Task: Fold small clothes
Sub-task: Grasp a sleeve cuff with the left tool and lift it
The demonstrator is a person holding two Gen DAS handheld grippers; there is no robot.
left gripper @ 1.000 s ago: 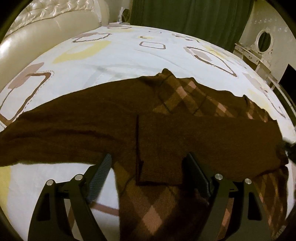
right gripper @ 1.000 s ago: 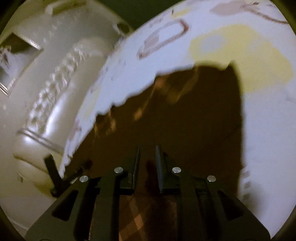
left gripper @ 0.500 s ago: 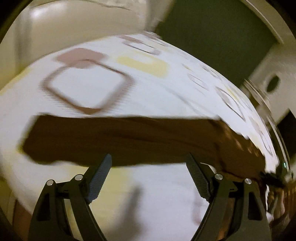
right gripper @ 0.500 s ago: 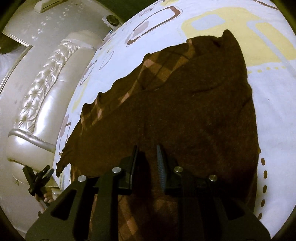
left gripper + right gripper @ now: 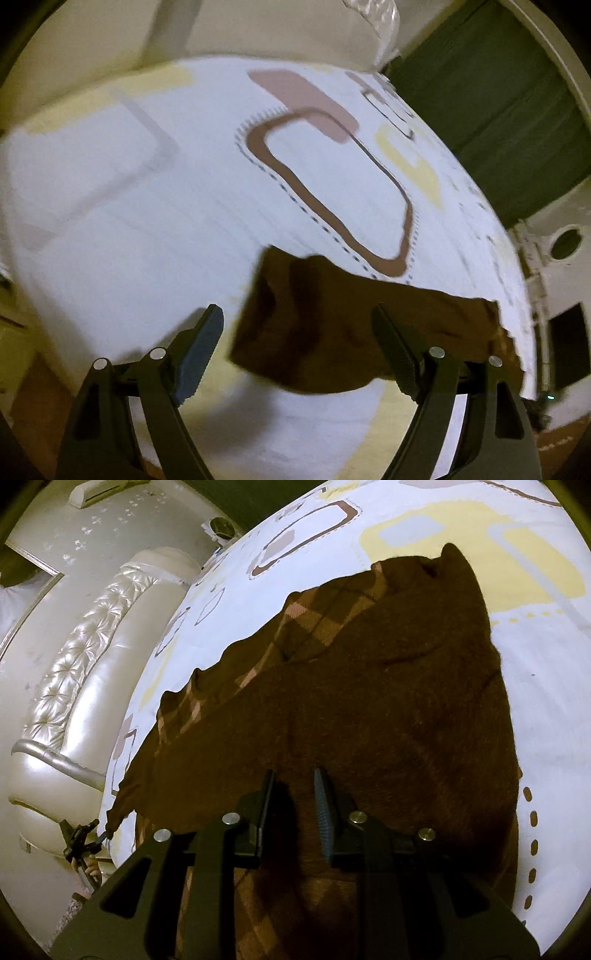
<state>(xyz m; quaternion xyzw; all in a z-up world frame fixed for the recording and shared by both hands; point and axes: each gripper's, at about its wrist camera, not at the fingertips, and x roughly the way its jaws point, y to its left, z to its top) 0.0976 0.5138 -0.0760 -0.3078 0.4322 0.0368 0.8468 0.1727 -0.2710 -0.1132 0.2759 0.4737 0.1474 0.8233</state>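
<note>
A dark brown knit sweater [image 5: 369, 709] with a tan diamond pattern lies flat on the bed. Its long sleeve [image 5: 332, 317] stretches out to the left and ends in a cuff. My left gripper [image 5: 297, 314] hangs open and wide just above that cuff, pads clear of the cloth. In the right wrist view the same left gripper [image 5: 79, 840] shows small by the sleeve end at the bed's edge. My right gripper [image 5: 294, 775] hovers over the sweater's body. Its jaws stand a narrow gap apart with no cloth raised between them.
The bed sheet [image 5: 147, 221] is white with brown, pink and yellow shapes. A cream padded headboard [image 5: 74, 657] runs along one side. Green curtains [image 5: 498, 110] and a white dressing table with an oval mirror [image 5: 565, 240] stand beyond. The bed's edge and brown floor [image 5: 33, 391] lie at lower left.
My left gripper has swept left along the sleeve, from over the sweater's body to the cuff, and has rolled. The right gripper has stayed over the body with the same narrow gap.
</note>
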